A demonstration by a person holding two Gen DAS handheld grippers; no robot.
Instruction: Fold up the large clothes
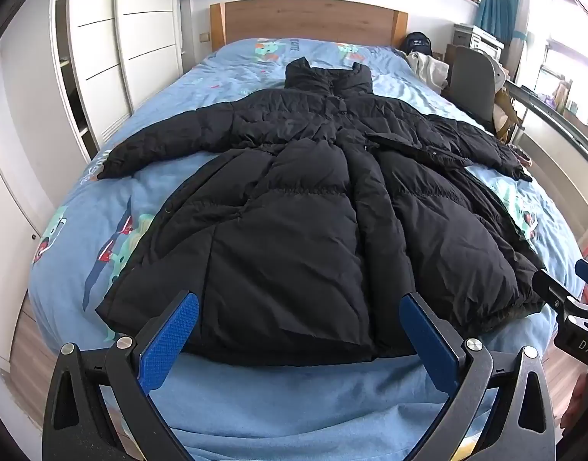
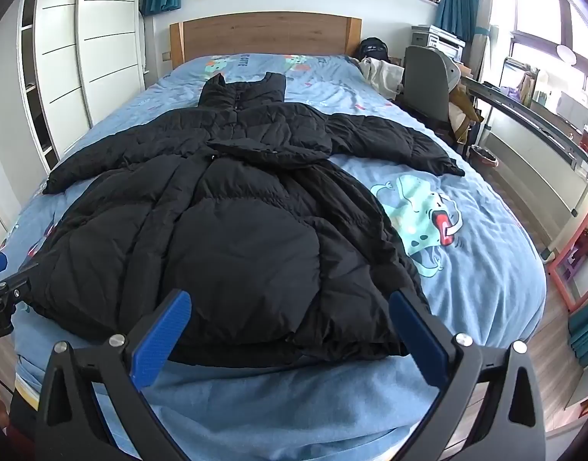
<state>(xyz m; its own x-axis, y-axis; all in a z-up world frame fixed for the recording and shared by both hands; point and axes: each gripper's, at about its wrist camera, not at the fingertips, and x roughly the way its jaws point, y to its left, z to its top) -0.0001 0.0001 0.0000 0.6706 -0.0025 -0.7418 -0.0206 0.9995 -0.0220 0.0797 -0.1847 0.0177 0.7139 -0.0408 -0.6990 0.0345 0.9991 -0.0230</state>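
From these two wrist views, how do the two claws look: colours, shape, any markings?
Both look alike. The left claw and right claw each have two flat blue pads with a fine dotted texture, set on black angular arms with silver round bolts. The right claw's body shows white letters, "DAS", in the left view. No cables or sleeves show.

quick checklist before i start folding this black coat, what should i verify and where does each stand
1. Coat lies flat on the bed, collar toward the headboard: ok.
2. Both sleeves spread out to the sides: ok.
3. Left gripper open and empty, hovering over the hem: ok.
4. Right gripper open and empty, near the hem: ok.
5. Front smooth: not ok, a flap is bunched near the waist and the right-hand edge is rumpled.
6. Front fastened all the way down: cannot tell.
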